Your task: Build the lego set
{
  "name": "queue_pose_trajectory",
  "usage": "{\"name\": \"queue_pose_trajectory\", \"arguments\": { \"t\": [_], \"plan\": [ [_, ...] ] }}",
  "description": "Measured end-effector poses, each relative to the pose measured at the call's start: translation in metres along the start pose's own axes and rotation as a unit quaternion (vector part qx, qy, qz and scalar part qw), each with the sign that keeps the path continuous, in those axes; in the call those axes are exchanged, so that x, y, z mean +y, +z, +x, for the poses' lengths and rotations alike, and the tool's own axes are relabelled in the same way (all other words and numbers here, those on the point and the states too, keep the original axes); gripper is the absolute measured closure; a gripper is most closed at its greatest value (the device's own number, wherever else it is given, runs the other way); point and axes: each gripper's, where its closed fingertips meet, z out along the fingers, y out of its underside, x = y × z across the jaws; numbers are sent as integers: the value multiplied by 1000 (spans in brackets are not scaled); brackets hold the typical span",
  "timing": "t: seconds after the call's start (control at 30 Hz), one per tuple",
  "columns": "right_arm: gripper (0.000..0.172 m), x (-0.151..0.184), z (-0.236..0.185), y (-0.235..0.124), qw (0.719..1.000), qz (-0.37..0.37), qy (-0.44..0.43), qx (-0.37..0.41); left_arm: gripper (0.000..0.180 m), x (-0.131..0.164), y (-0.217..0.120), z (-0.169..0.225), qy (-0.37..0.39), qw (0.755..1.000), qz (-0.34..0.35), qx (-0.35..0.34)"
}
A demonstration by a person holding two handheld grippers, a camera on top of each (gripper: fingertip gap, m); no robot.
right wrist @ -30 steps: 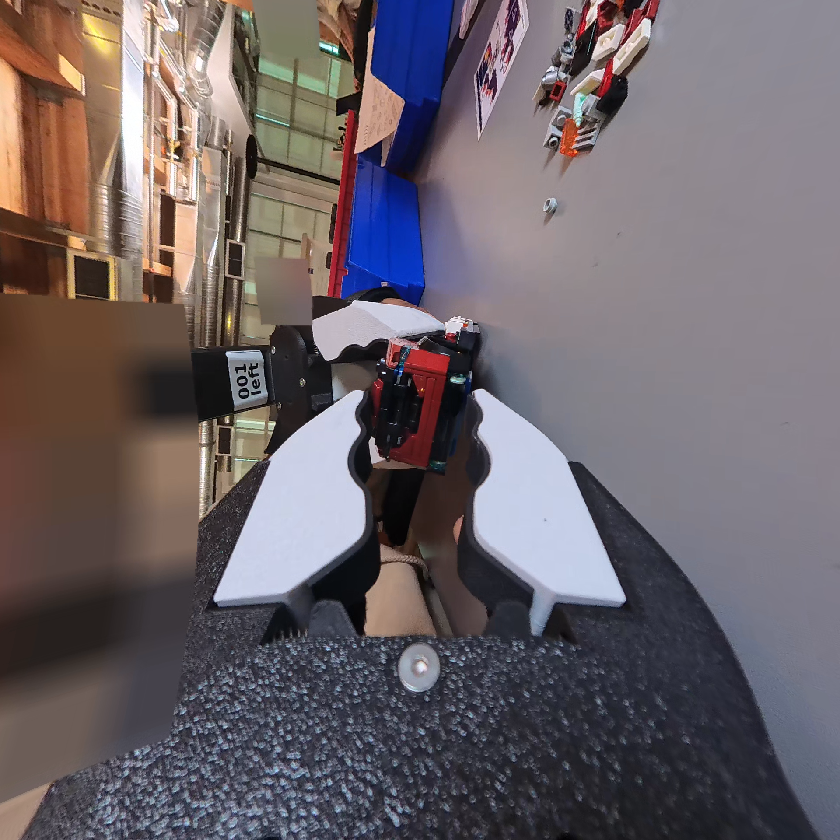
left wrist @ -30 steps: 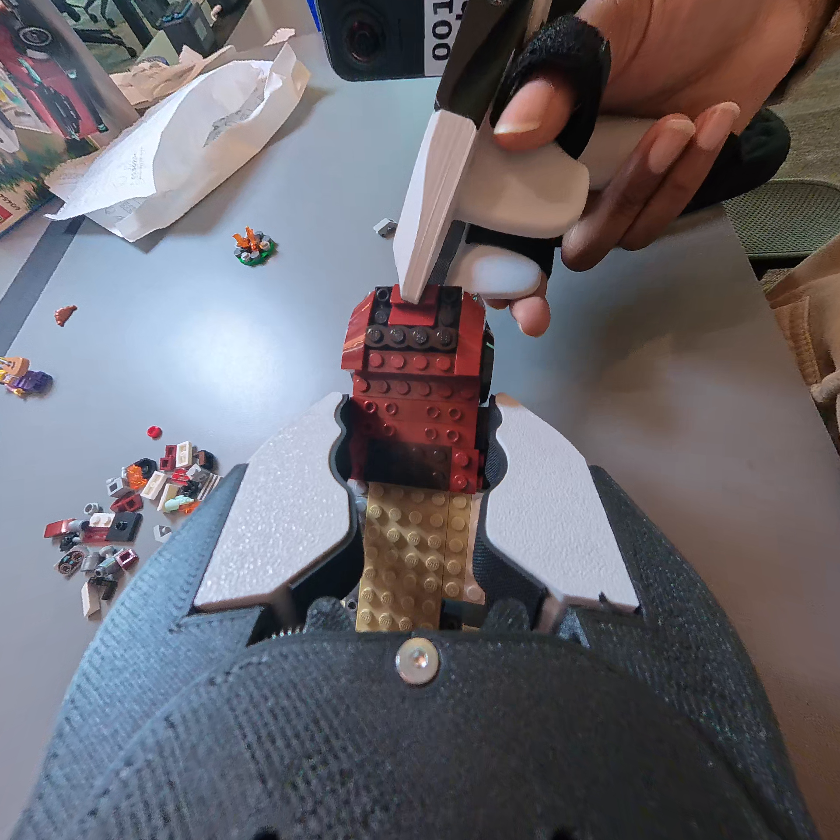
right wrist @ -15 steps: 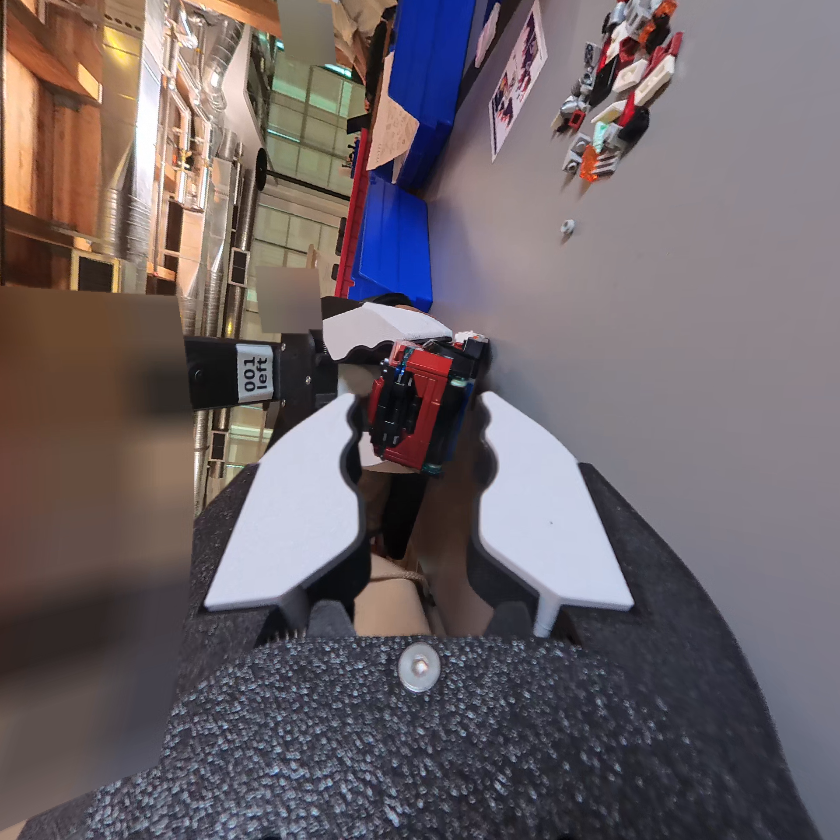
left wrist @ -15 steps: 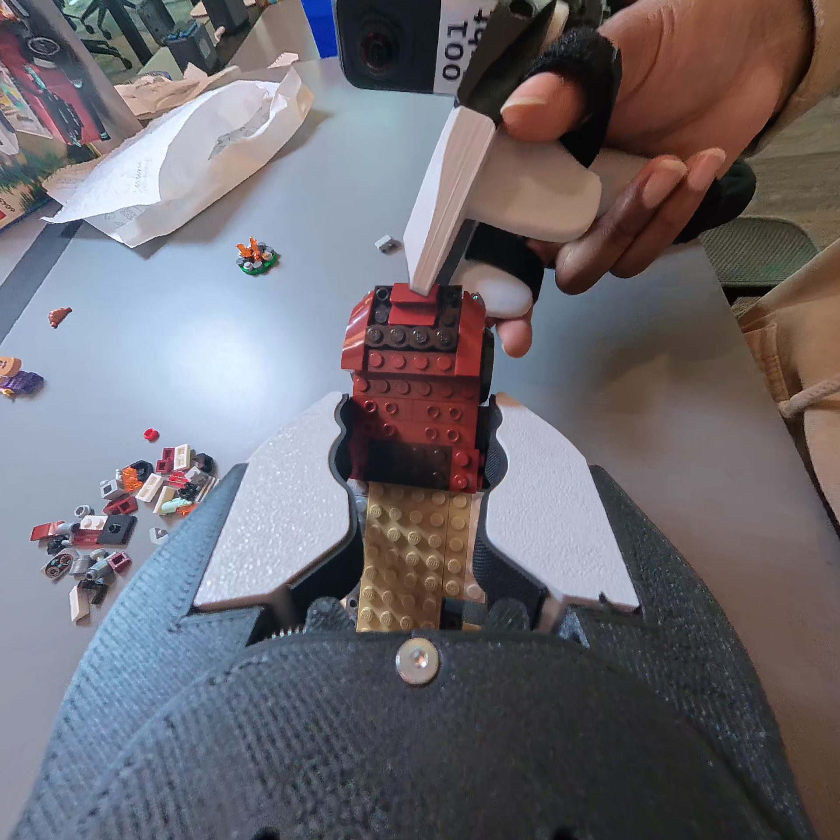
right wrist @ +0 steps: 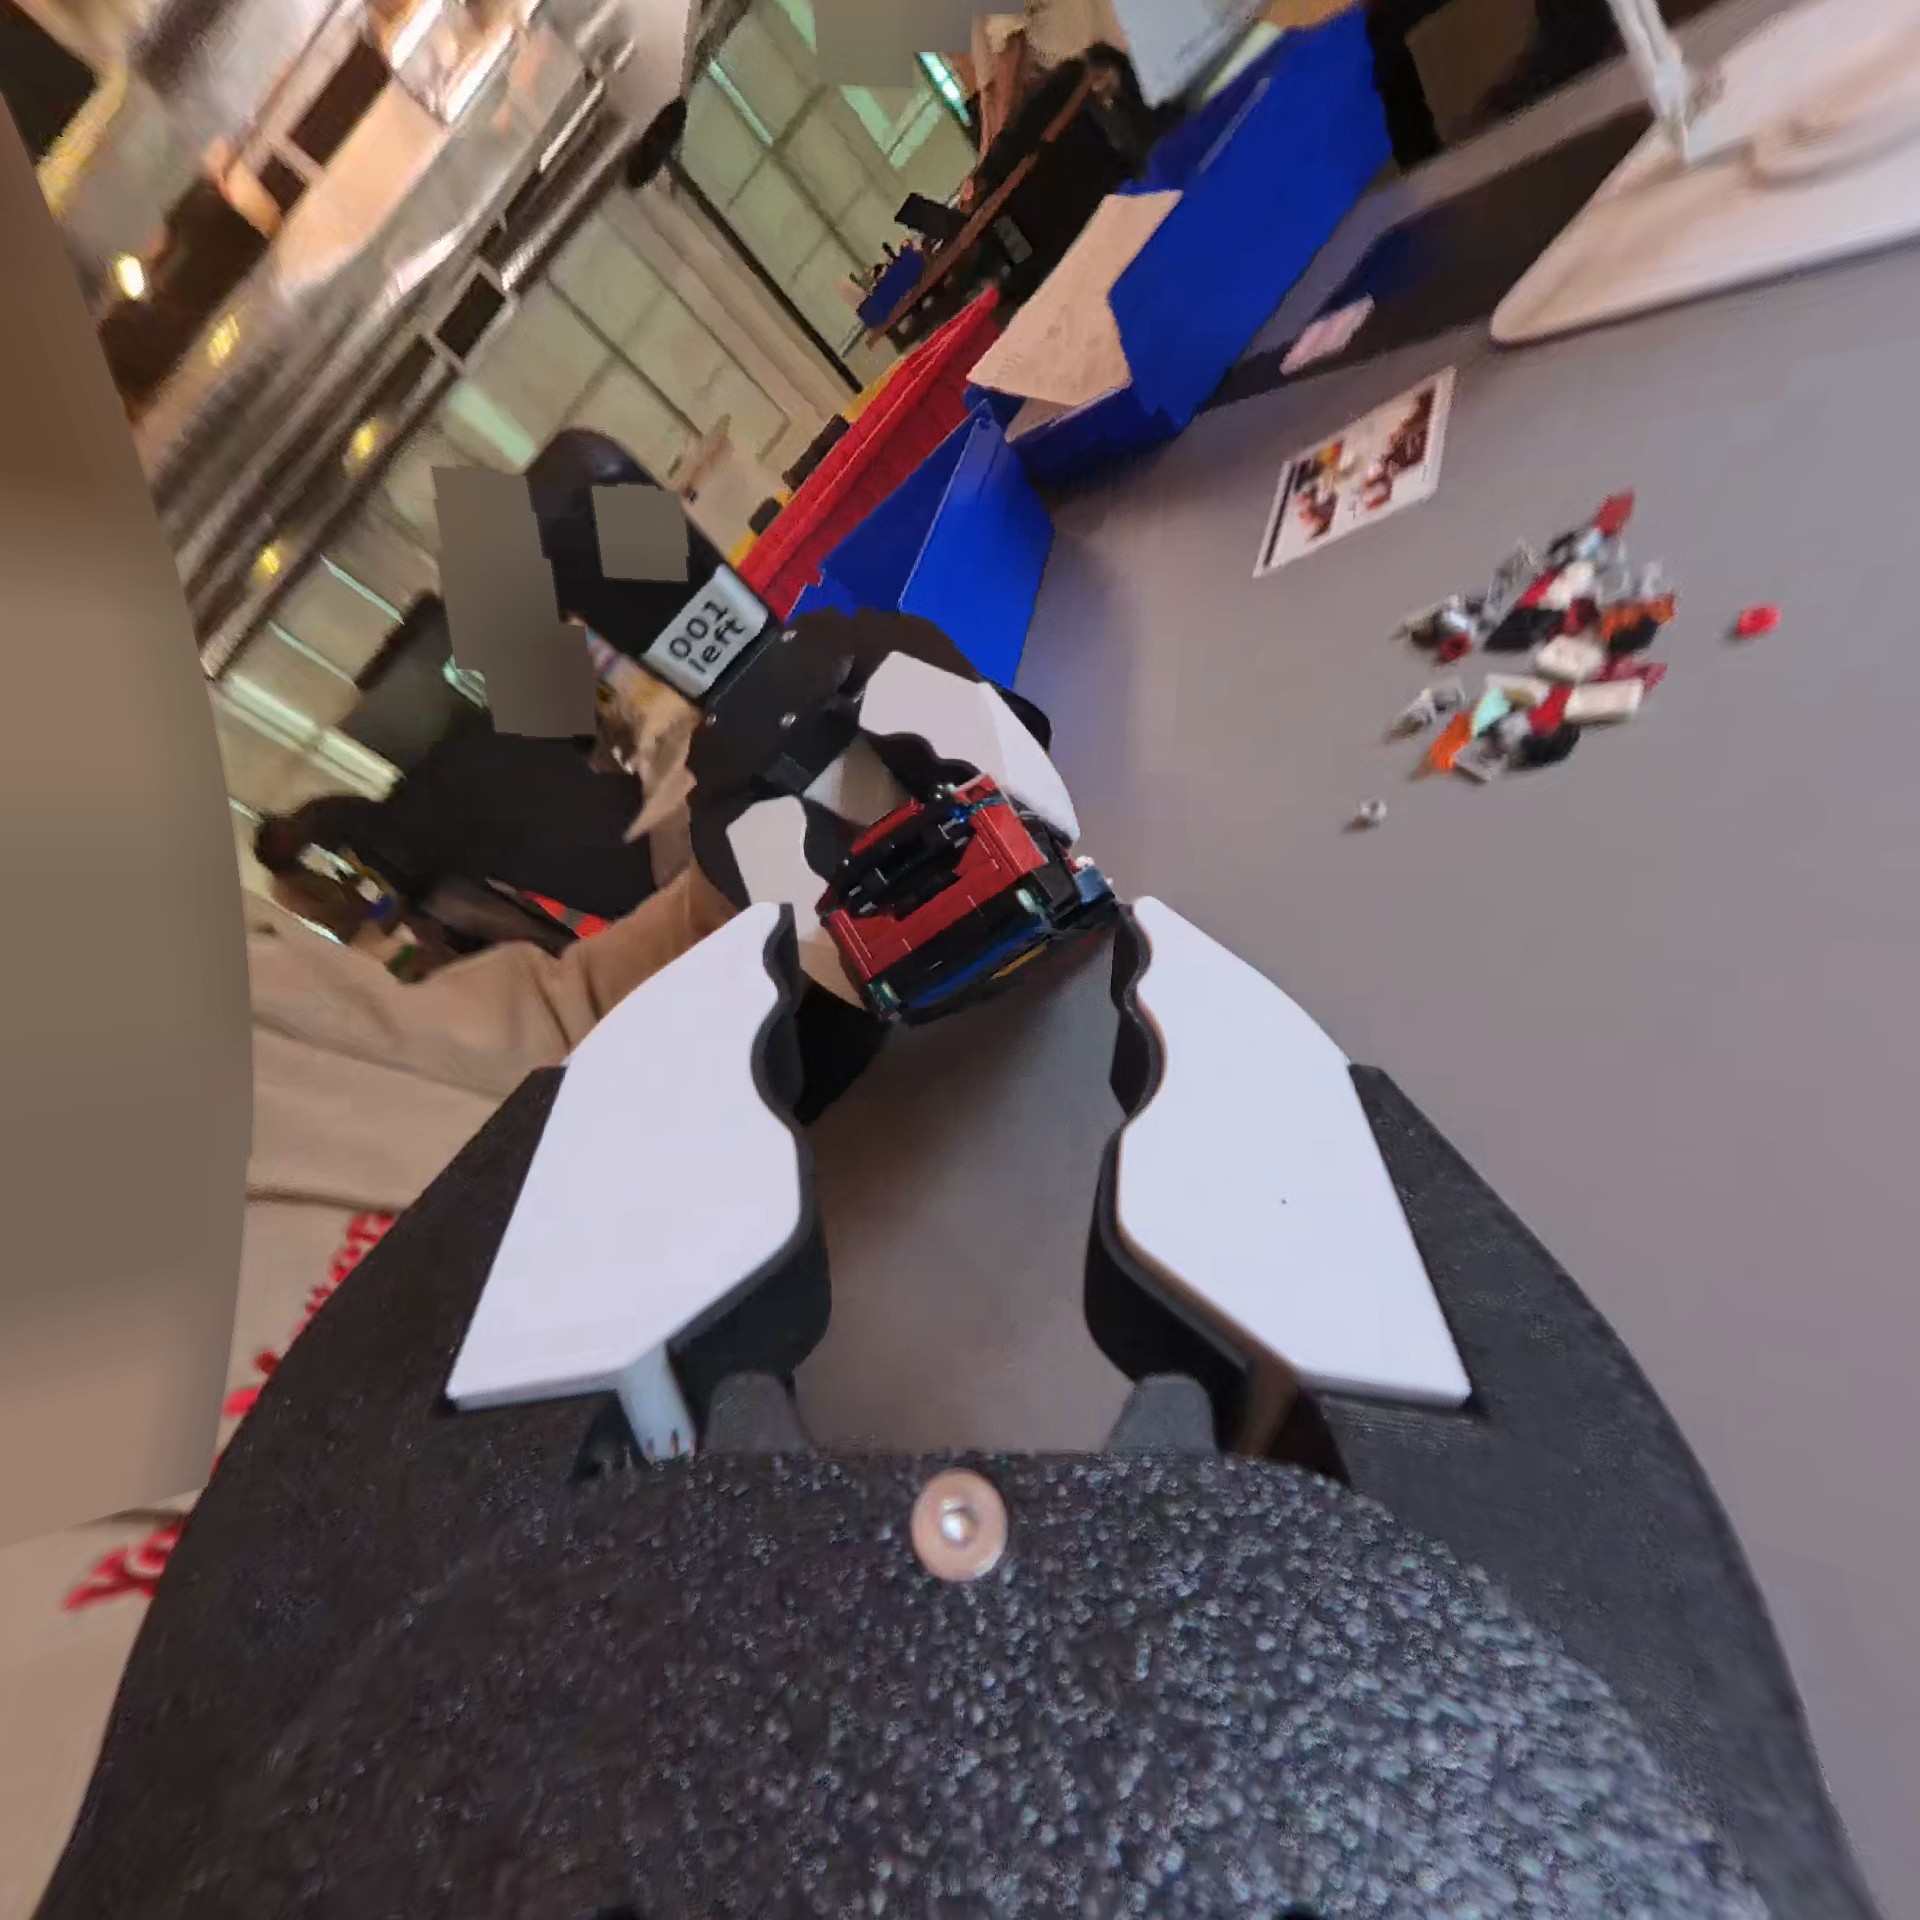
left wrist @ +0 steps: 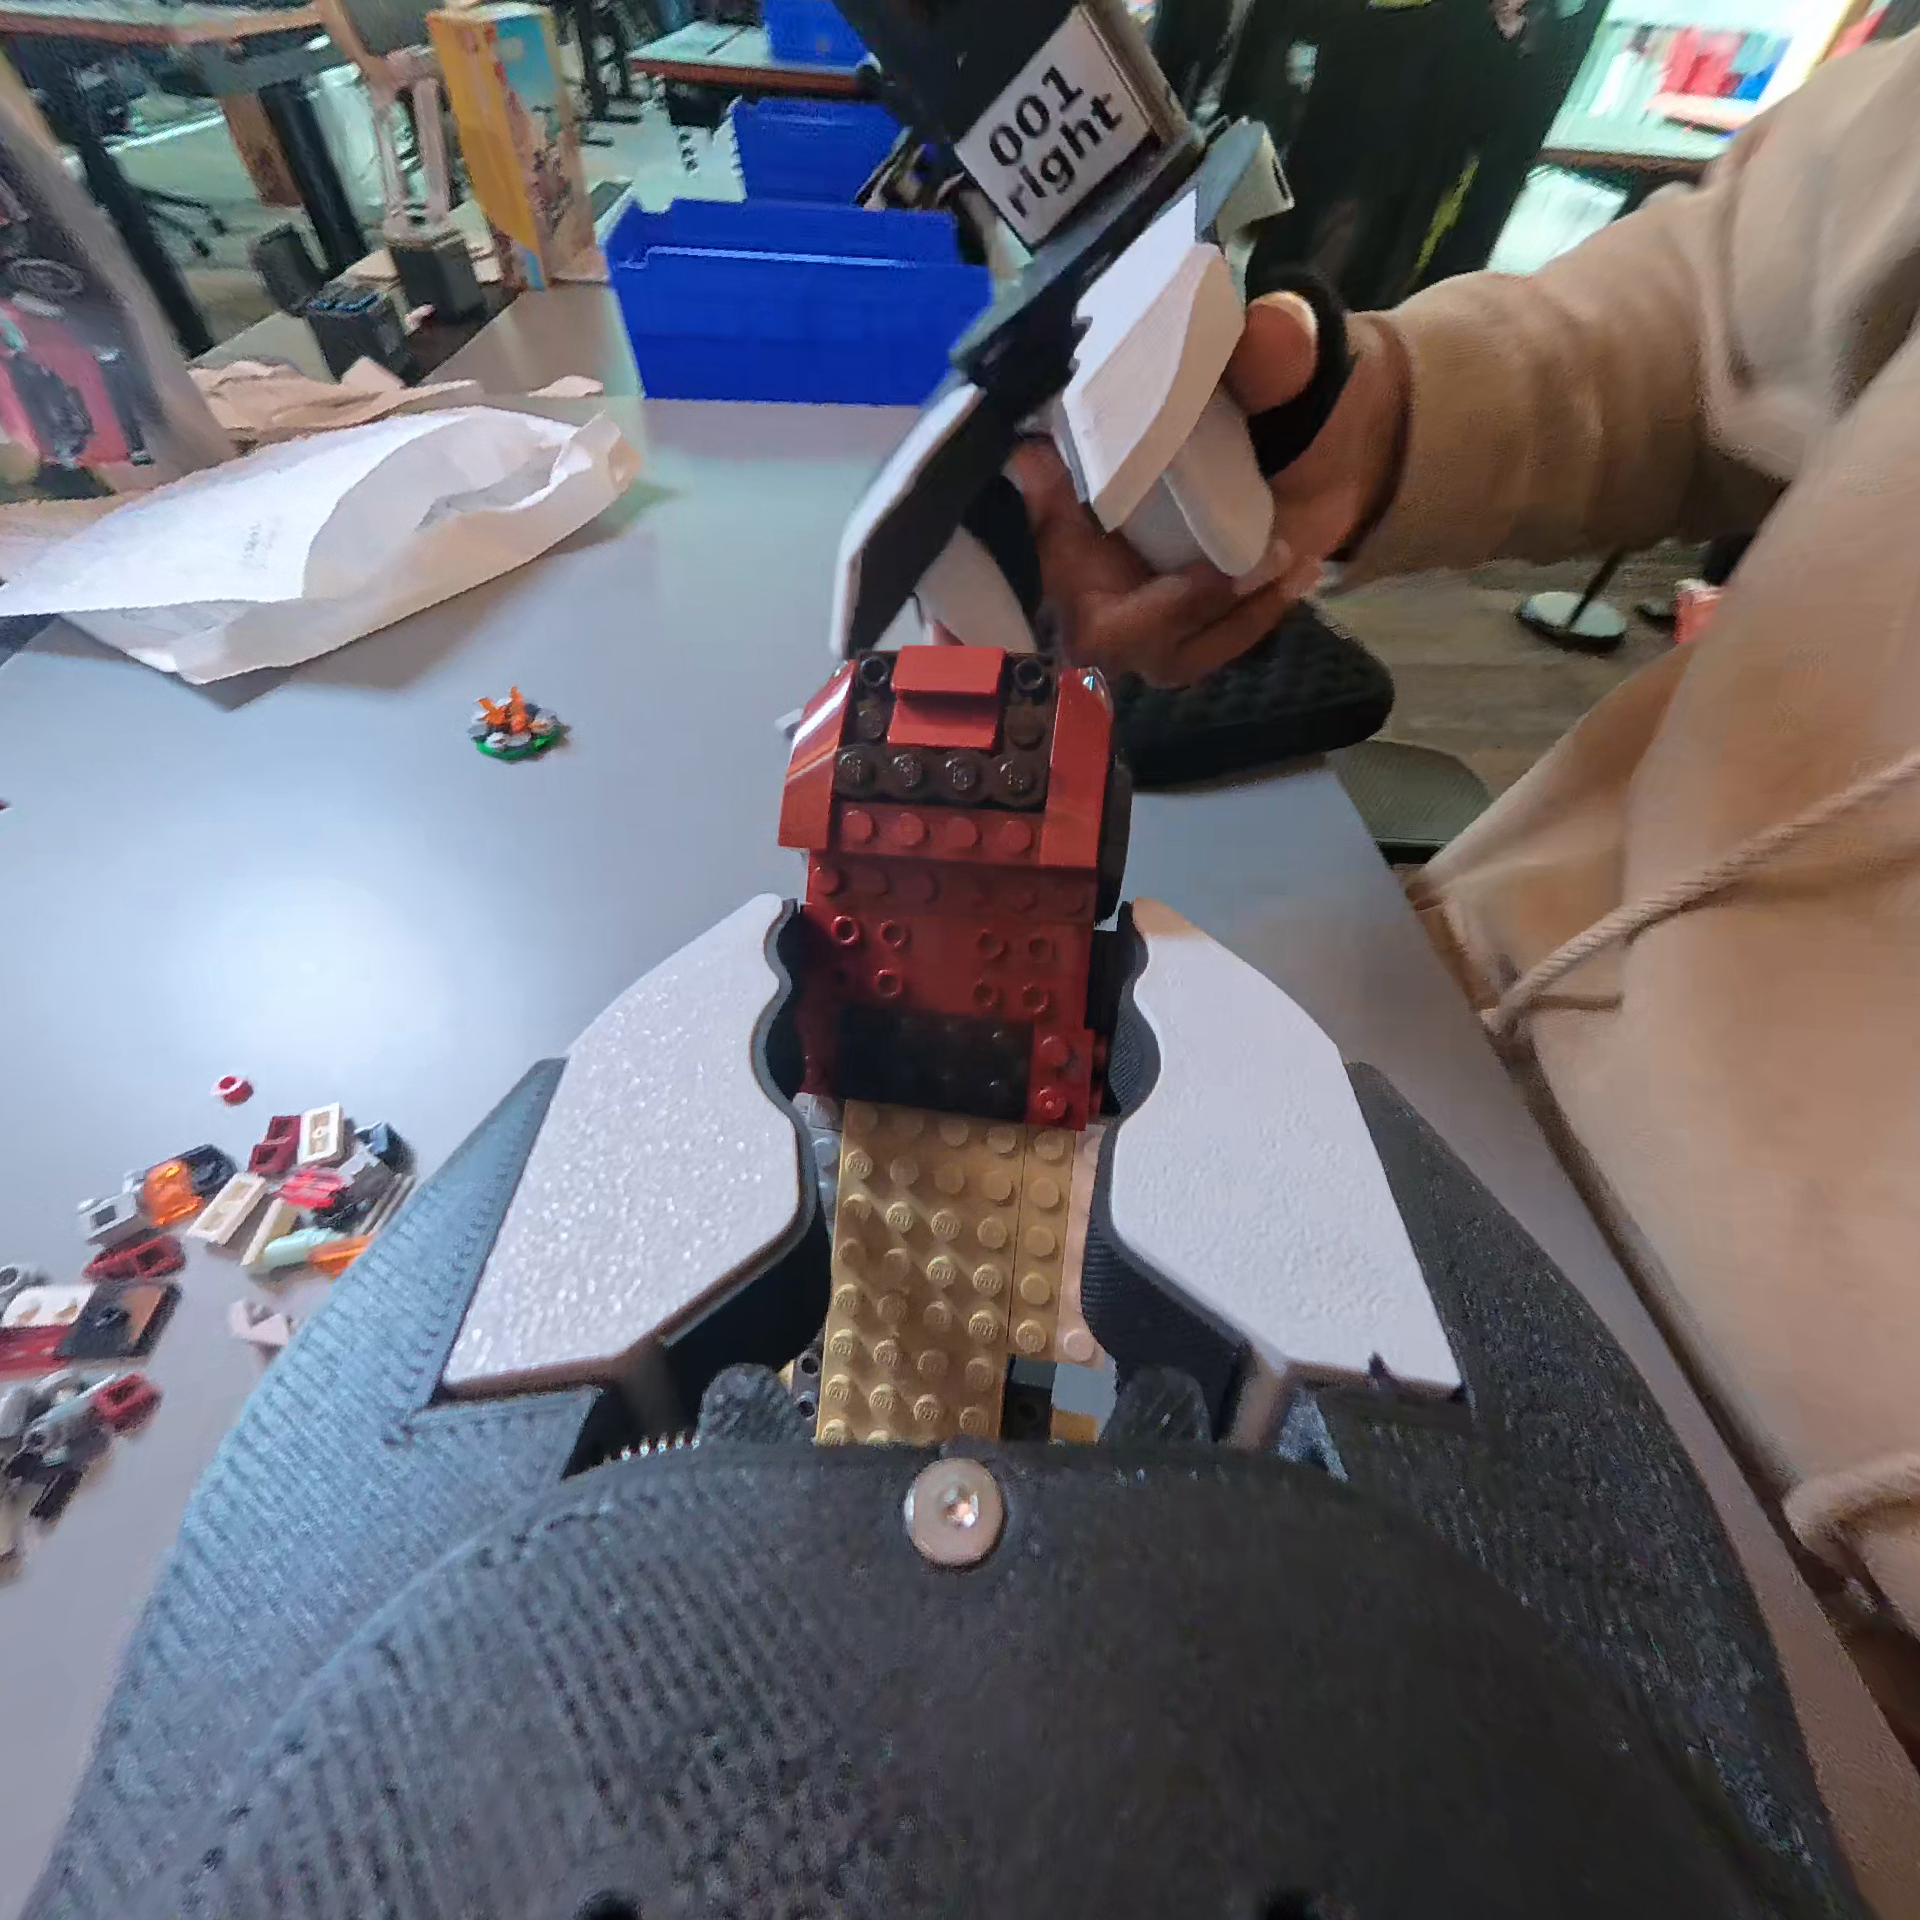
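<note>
On the left of the grey table (left wrist: pixel 312 883), near the edge, lies a scatter of loose bricks (left wrist: pixel 208 1226) in red, white, black and orange, with a single small red stud (left wrist: pixel 233 1088) just beyond it. Farther back sit a crumpled white paper bag (left wrist: pixel 312 530) and a small green-and-orange brick piece (left wrist: pixel 516 722) standing alone on the bare surface. Far behind, blue bins (left wrist: pixel 800 301) line the back of the table. In the middle, the left gripper (left wrist: pixel 951 935) pinches a dark red brick vehicle (left wrist: pixel 951 883), both white fingers (left wrist: pixel 665 1143) pressed against its sides; the model's tan studded plate (left wrist: pixel 935 1278) runs back between them toward the gripper body. The model is held up off the table. To the right and just beyond the model's far end, the right gripper (left wrist: pixel 894 613), carried in a hand (left wrist: pixel 1174 582) with a beige sleeve (left wrist: pixel 1610 416), has its fingers spread with nothing between them; in its own view the pads (right wrist: pixel 665 1143) stand apart from the red model (right wrist: pixel 935 894). A printed sheet (right wrist: pixel 1356 473) lies flat beyond the brick scatter.
</note>
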Motion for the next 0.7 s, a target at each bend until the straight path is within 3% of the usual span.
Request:
{"name": "queue_pose_trajectory", "arguments": {
  "t": [0.13,0.33,0.7],
  "plan": [
    [118,-4,-23,-10,968,-57,-243,-9,123,-6,-9,19,2,996,33,78],
    [121,13,-37,-4,849,-128,-512,-25,123,-8,-18,42,-16,981,59,182],
    [127,28,-57,25,698,-153,-695,-82,123,-9,-19,46,-45,974,60,212]
  ]
}}
